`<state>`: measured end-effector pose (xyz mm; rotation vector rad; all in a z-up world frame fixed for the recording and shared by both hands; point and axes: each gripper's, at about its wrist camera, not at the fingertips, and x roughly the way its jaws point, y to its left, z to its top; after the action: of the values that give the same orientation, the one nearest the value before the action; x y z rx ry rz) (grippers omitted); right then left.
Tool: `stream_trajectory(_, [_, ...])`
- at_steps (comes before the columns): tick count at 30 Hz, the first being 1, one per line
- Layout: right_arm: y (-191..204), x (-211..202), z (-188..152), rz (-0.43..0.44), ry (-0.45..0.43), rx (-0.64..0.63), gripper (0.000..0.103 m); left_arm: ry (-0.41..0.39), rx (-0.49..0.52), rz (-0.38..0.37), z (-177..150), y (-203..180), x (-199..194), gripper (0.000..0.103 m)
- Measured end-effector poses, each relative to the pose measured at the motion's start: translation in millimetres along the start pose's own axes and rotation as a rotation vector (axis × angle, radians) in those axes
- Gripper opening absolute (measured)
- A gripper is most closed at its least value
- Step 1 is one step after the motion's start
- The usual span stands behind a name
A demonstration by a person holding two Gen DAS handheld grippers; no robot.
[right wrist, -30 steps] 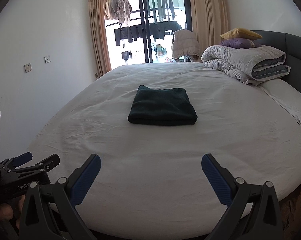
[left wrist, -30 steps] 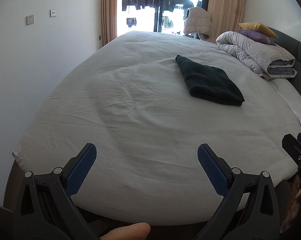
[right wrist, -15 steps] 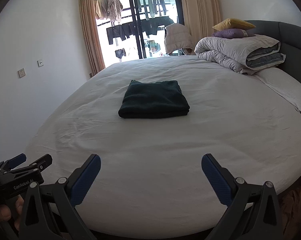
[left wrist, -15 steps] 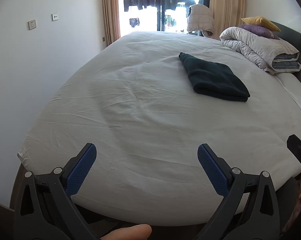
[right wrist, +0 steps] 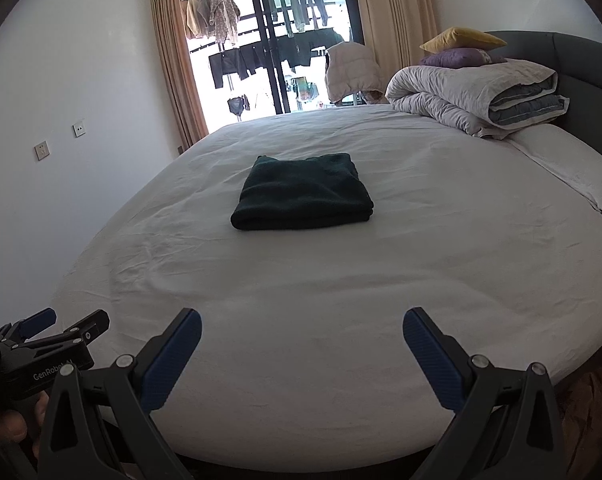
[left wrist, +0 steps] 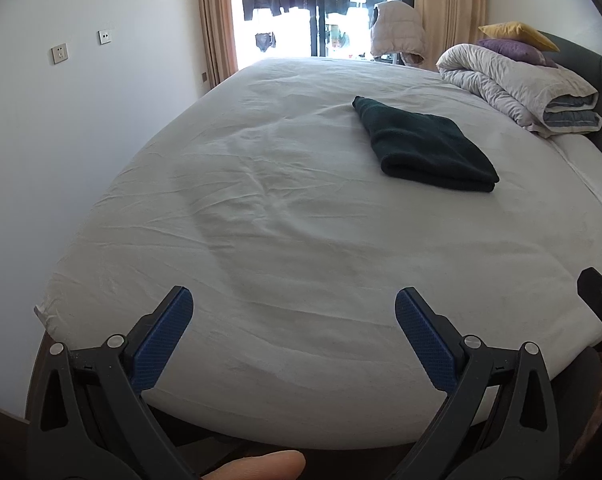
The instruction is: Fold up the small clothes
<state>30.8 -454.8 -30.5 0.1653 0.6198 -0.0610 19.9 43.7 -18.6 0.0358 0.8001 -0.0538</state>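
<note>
Two grippers hang over the near edge of the bed (right wrist: 381, 280), neither one touching anything. The left gripper (left wrist: 294, 306) has its blue-padded fingers (left wrist: 163, 336) spread wide with only sheet between them, and the right gripper (right wrist: 302, 326) is spread just as wide and holds nothing. The dark green garment (right wrist: 303, 192) lies folded into a neat rectangle on the white sheet, well apart from both: at 12 o'clock from the right gripper, at about 1 o'clock from the left (its folded edge faces the cameras). A rolled grey duvet (right wrist: 481, 96) sits at 2 o'clock by the headboard, with a purple pillow (right wrist: 457, 57) and a yellow pillow (right wrist: 461, 37) stacked on it. A fingertip (left wrist: 261, 465) shows at 6 o'clock in the left view.
</note>
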Motion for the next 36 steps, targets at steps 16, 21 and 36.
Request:
stream_trajectory(16, [13, 15, -8, 0.001, 0.050, -0.023, 0.103, 0.046, -0.022, -0.015, -4, 3, 19, 0.103])
stream_trajectory(21, [18, 16, -8, 0.002, 0.057, -0.028, 0.103, 0.050, -0.027, -0.015, -4, 3, 21, 0.103])
stream_trajectory(36, [20, 14, -9, 0.005, 0.063, -0.032, 0.103, 0.049, -0.030, -0.016, -4, 4, 25, 0.103])
